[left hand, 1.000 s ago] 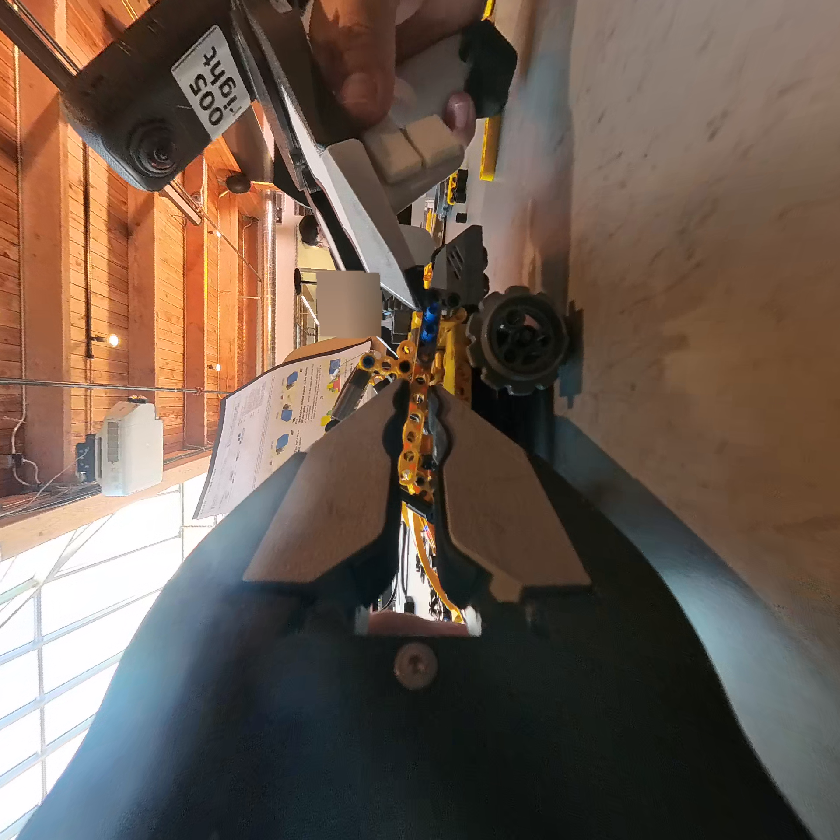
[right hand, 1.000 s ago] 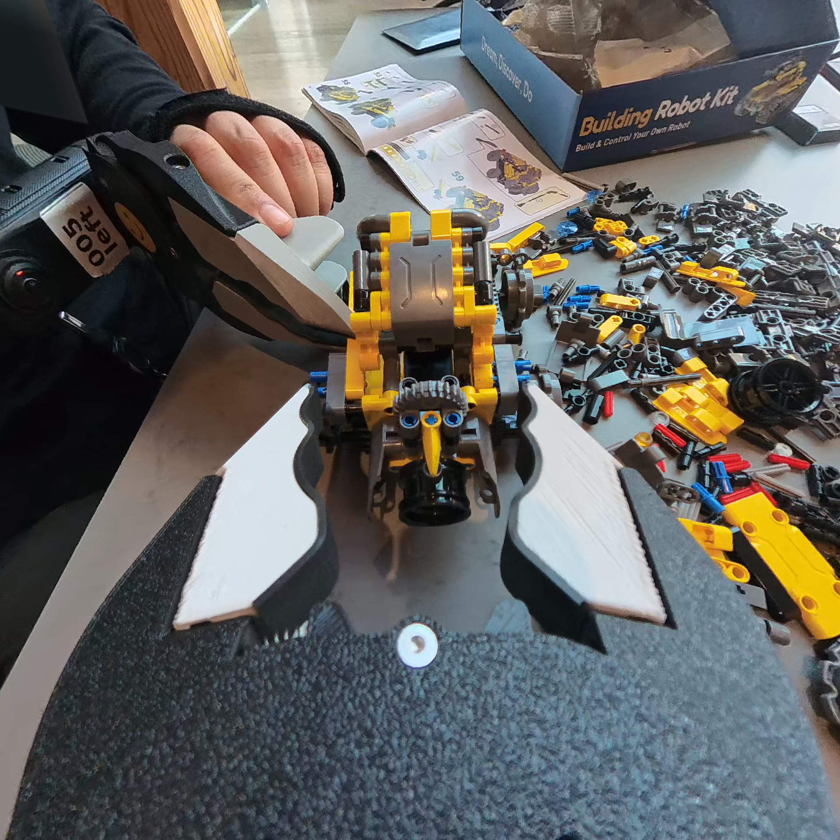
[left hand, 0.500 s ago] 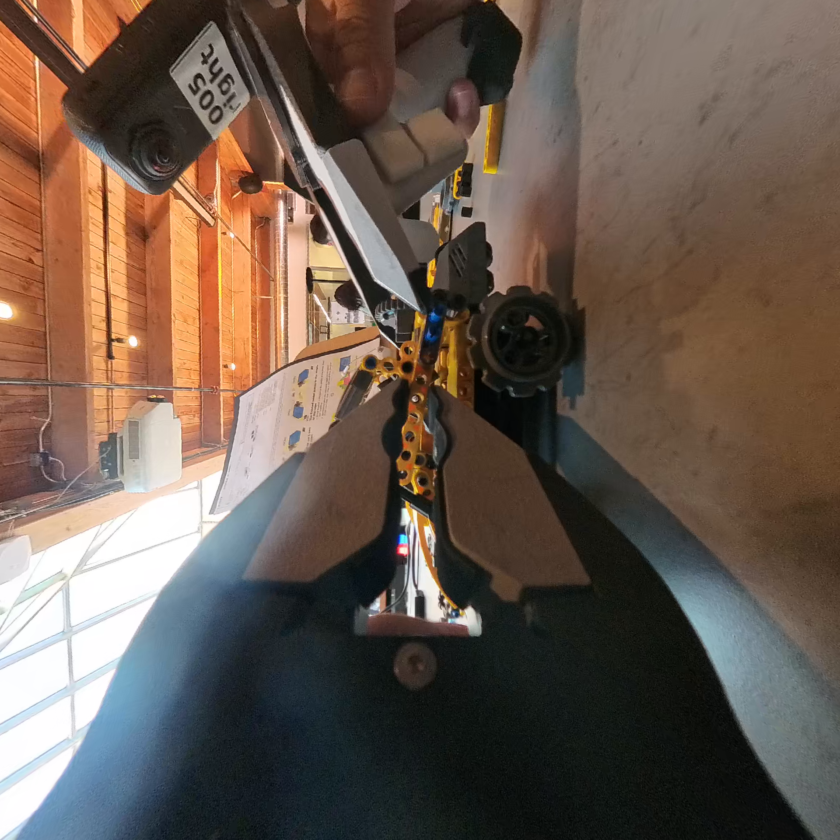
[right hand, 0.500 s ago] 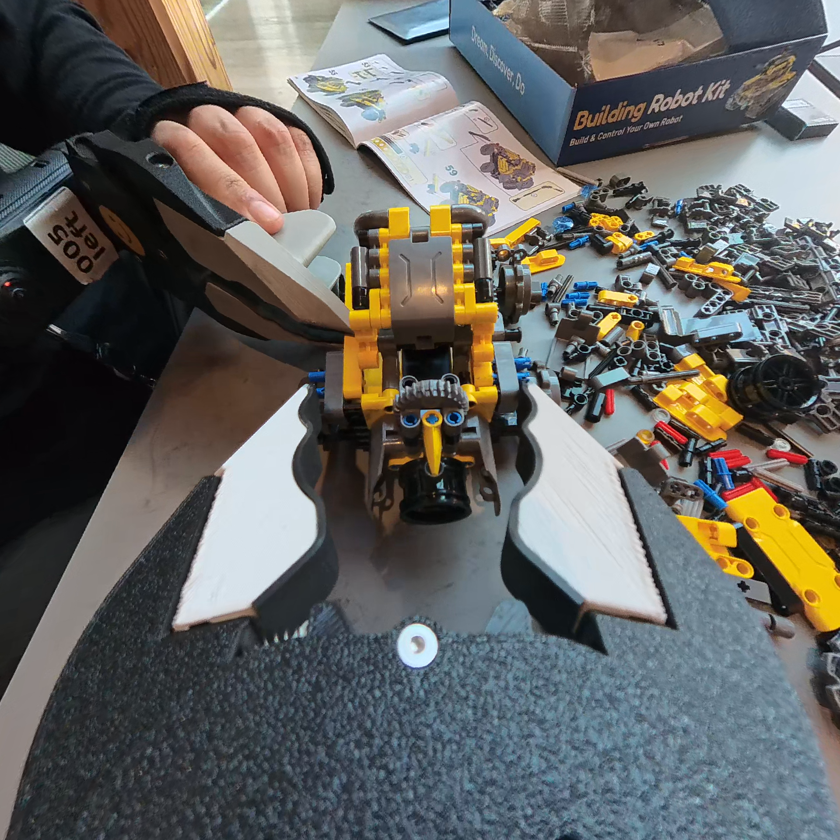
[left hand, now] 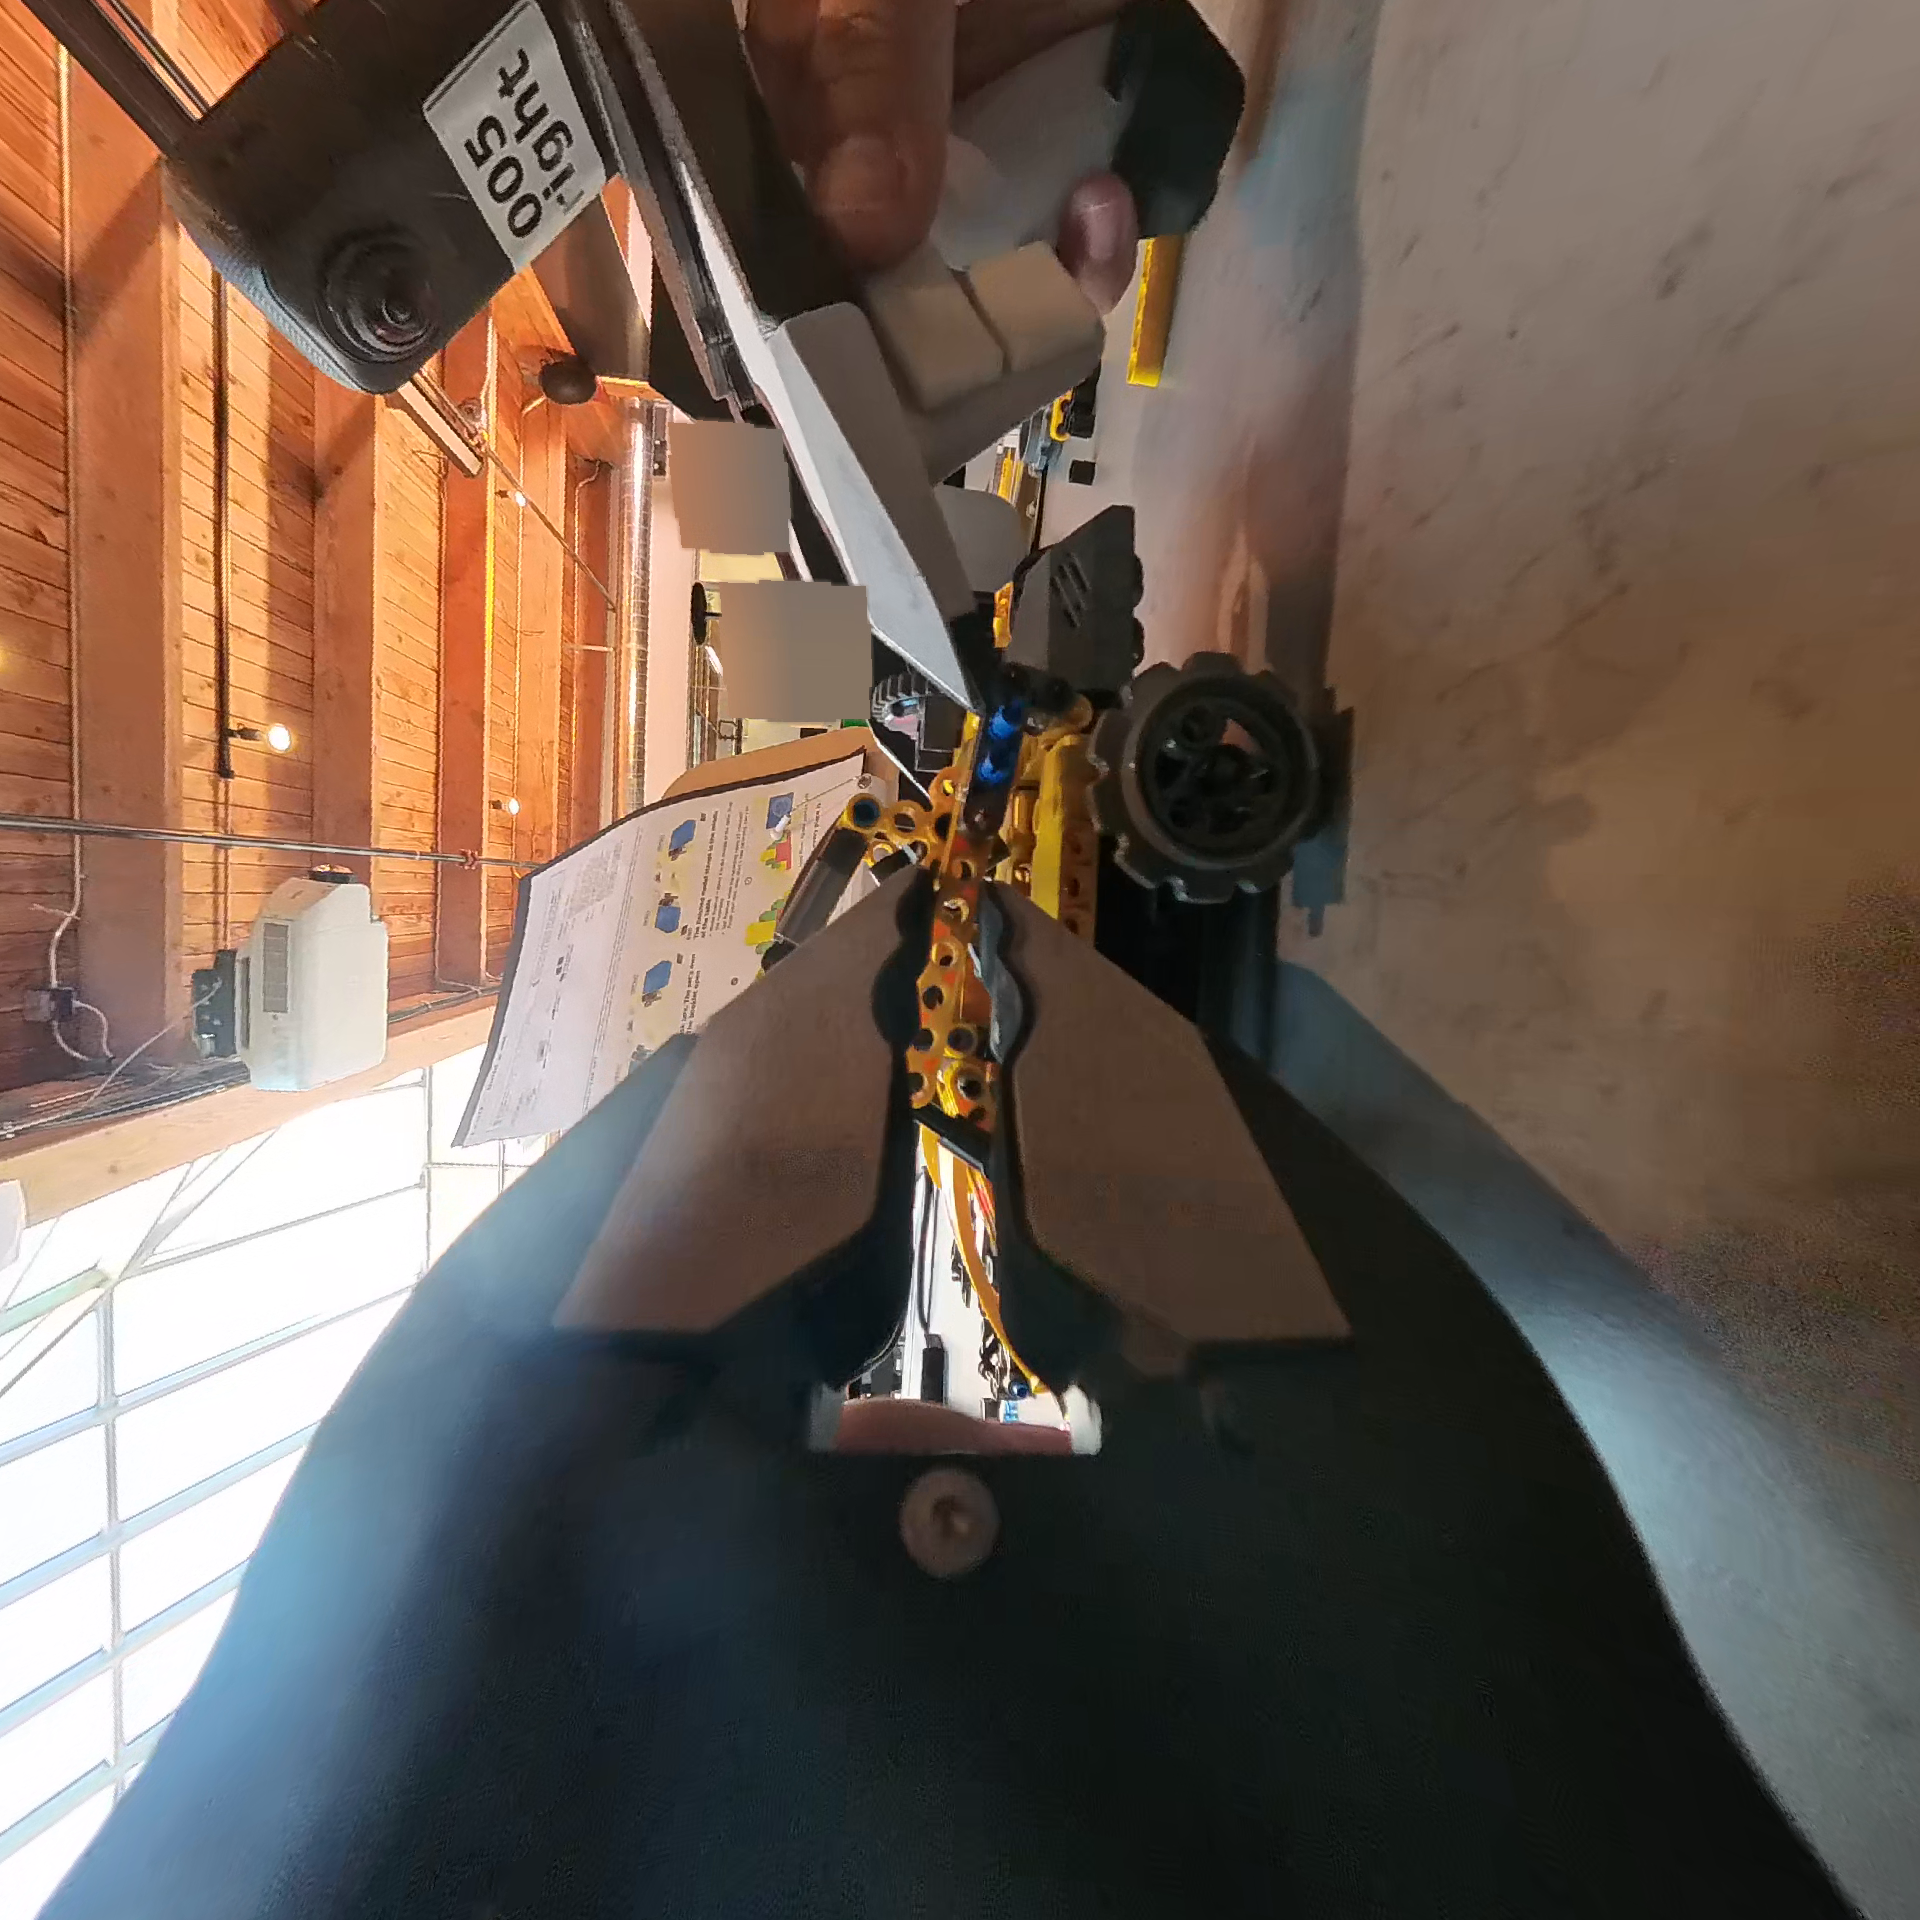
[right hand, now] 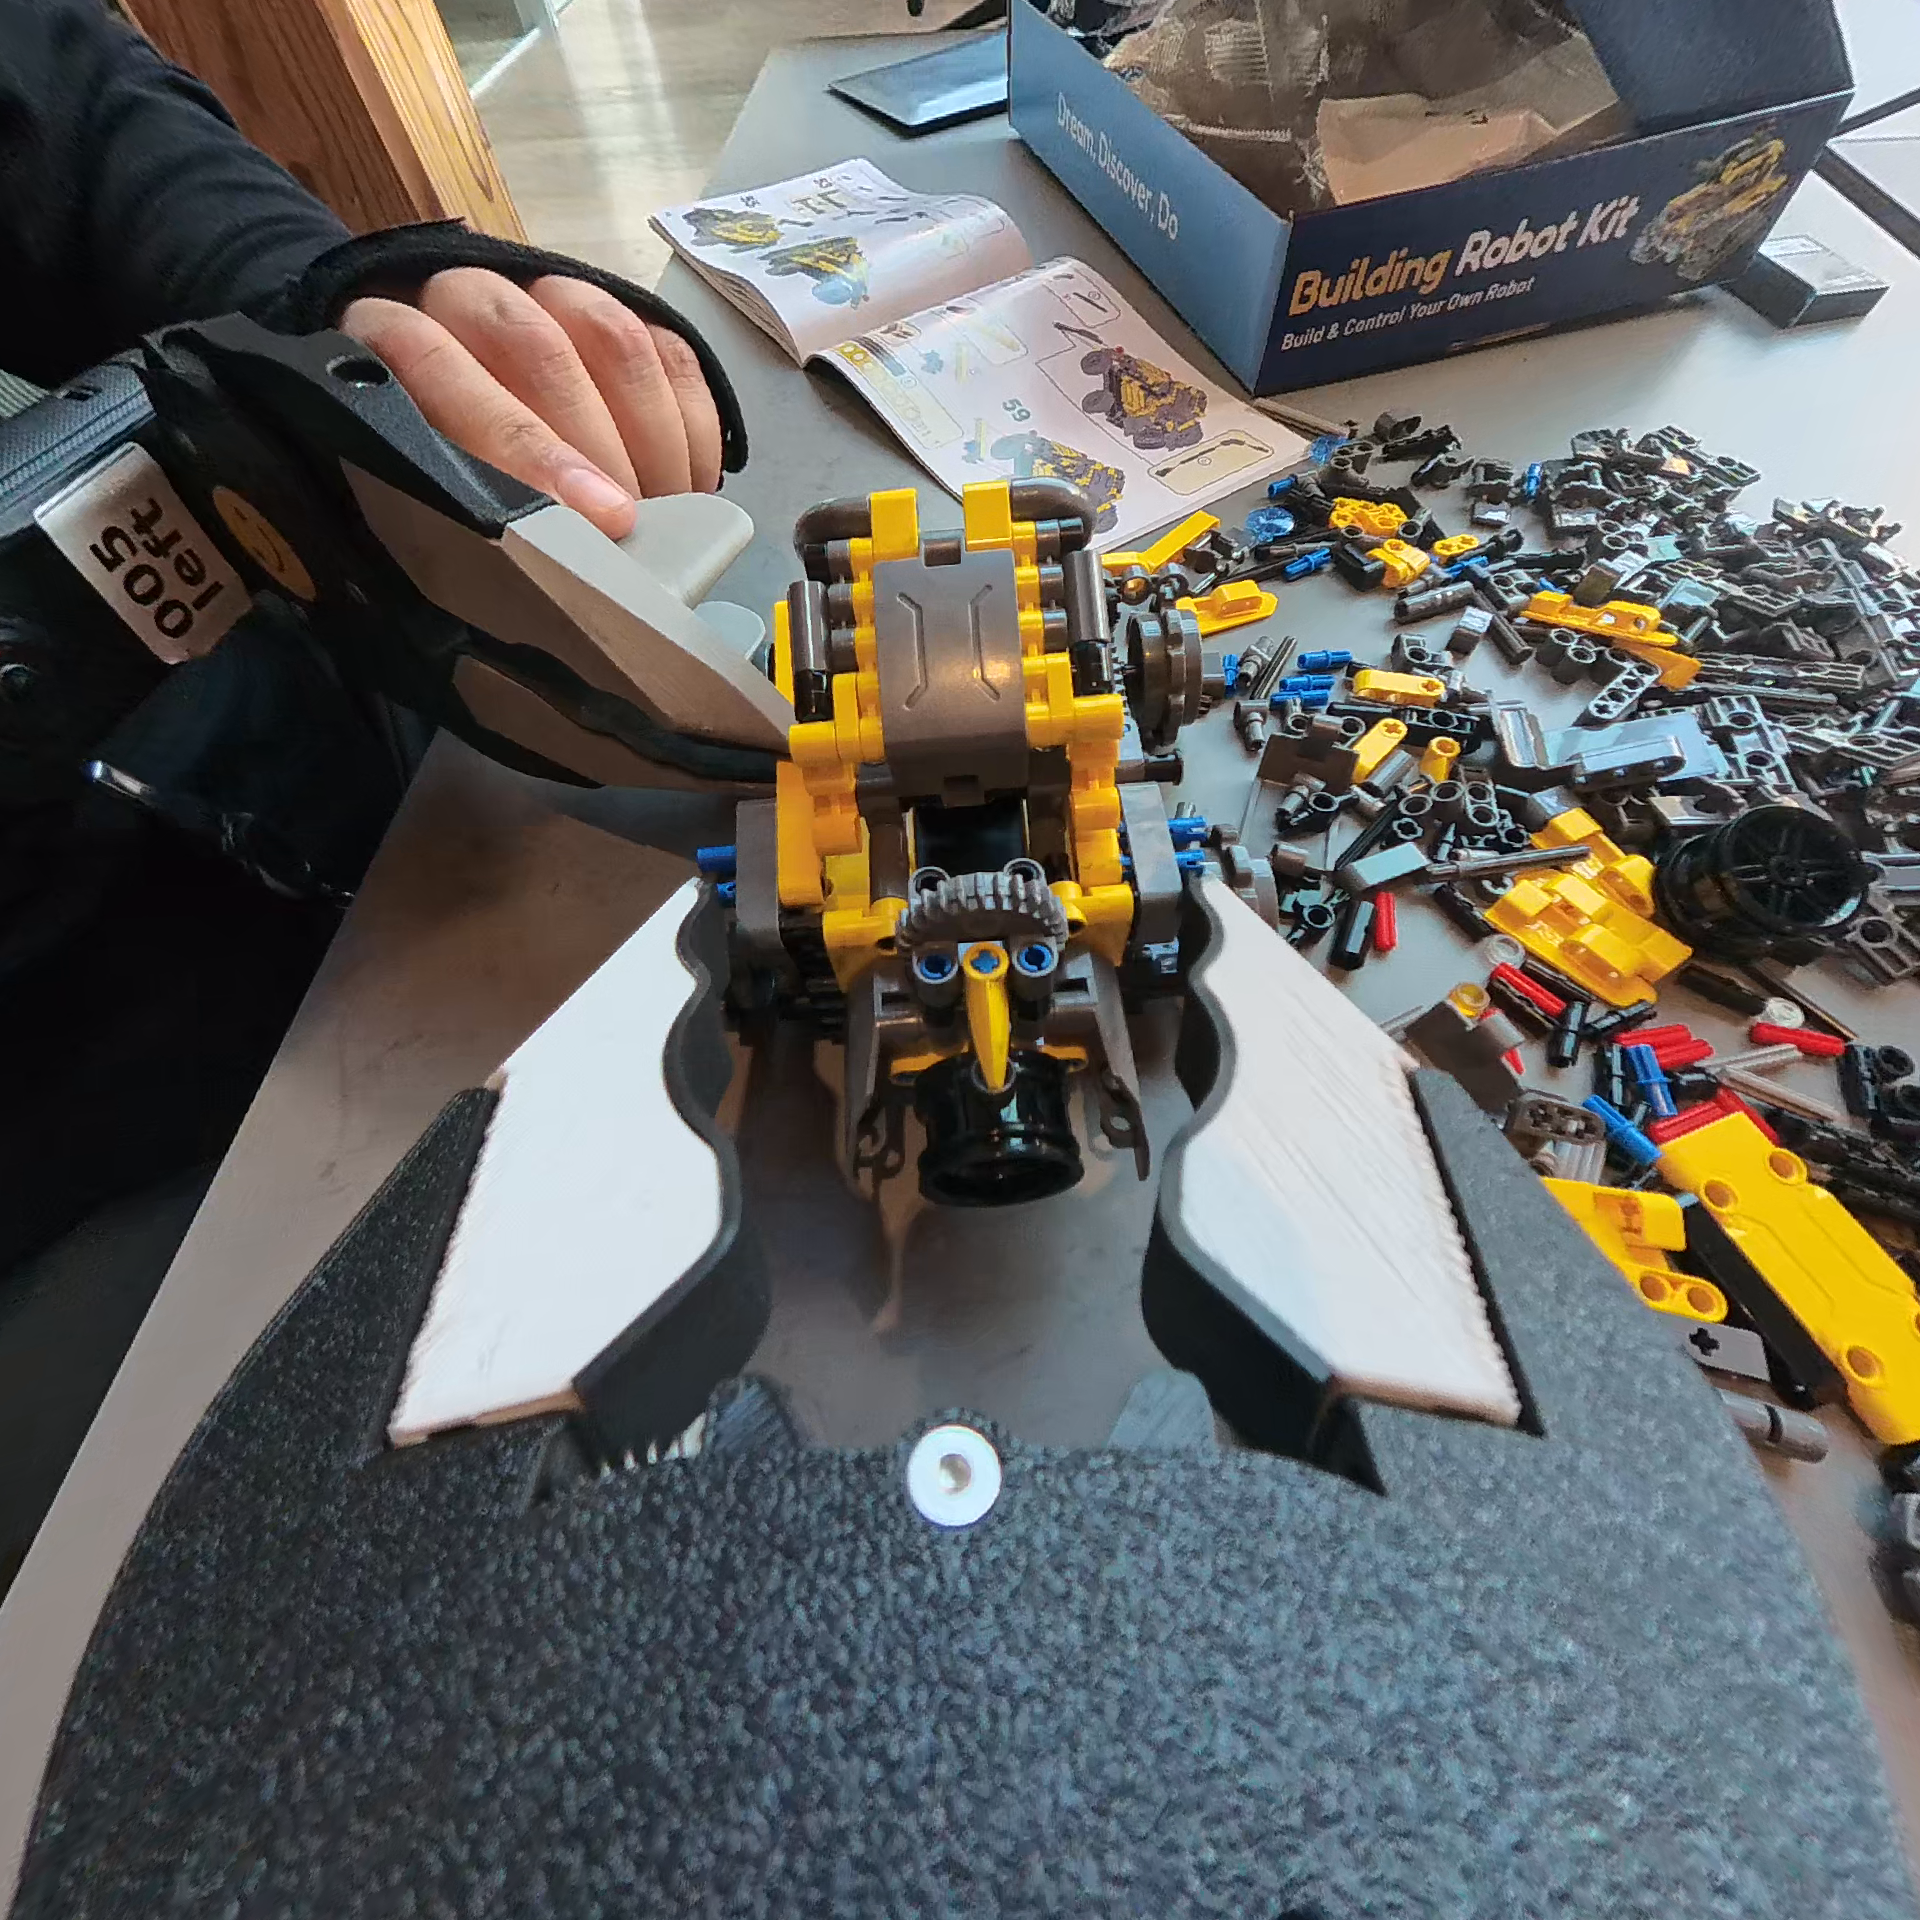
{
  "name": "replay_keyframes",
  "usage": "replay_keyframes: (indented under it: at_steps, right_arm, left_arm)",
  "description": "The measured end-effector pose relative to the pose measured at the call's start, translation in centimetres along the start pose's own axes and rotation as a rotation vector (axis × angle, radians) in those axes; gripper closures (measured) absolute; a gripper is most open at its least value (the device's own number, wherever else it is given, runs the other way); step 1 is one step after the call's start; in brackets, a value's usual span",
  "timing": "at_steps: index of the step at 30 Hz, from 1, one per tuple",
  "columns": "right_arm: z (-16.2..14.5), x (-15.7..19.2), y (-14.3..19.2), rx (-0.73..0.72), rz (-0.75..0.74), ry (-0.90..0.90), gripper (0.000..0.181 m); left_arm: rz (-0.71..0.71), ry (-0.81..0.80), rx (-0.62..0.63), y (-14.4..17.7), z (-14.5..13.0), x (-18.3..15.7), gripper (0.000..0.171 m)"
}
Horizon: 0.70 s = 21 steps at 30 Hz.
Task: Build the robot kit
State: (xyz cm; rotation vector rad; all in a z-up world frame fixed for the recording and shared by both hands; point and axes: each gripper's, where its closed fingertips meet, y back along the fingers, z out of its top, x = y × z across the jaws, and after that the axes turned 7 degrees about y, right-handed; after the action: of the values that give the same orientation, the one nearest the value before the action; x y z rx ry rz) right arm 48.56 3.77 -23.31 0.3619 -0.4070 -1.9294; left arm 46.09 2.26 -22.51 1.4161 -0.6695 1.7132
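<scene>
The left gripper (left hand: 954,997) is clamped on a yellow perforated beam (left hand: 948,1013) at the side of a yellow and grey building-block vehicle model (right hand: 951,790); its 2 fingers (left hand: 1127,1132) squeeze the beam from both sides. In the left wrist view, which is rolled sideways, a black toothed wheel (left hand: 1210,777) of the model sits just ahead and to the right of the fingertips, resting against the grey tabletop (left hand: 1621,520). A blue pin (left hand: 1000,736) sticks out straight ahead of the clamped beam.

The right gripper (right hand: 956,935) is spread wide around the near end of the model, its 2 white-faced fingers (right hand: 1320,1164) flanking the grey chassis on either side; whether they touch it cannot be told. Between them lie a grey gear (right hand: 982,902), a yellow pointed piece (right hand: 987,1013) and a black round hub (right hand: 992,1148). The model stands on the tabletop (right hand: 499,914), directly ahead of this gripper.

The left gripper (right hand: 774,743) enters from the left of the right gripper, held by a hand (right hand: 540,364) in a black sleeve. To the right of the right gripper spreads a pile of loose black, yellow, red and blue parts (right hand: 1558,748). Beyond the model lie an open instruction booklet (right hand: 977,332) and a dark blue kit box (right hand: 1434,177).
</scene>
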Motion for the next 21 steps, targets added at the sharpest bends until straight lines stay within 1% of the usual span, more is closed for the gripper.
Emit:
replay_keyframes:
  at_steps: [12,15,21]
  right_arm:
    - [0.3,0.27,0.11,-0.021,-0.007,0.055,0.096]
    - [0.43,0.63,0.18,-0.03,0.009,0.067,0.106]
    - [0.74,0.54,0.66,-0.041,0.0,0.087,0.104]
  left_arm:
    - [-0.002,0.006,-0.006,-0.13,0.05,0.03,0.168]
    - [-0.003,0.012,-0.004,-0.19,0.04,0.04,0.169]
    - [-0.008,0.036,-0.003,-0.2,0.0,0.07,0.169]
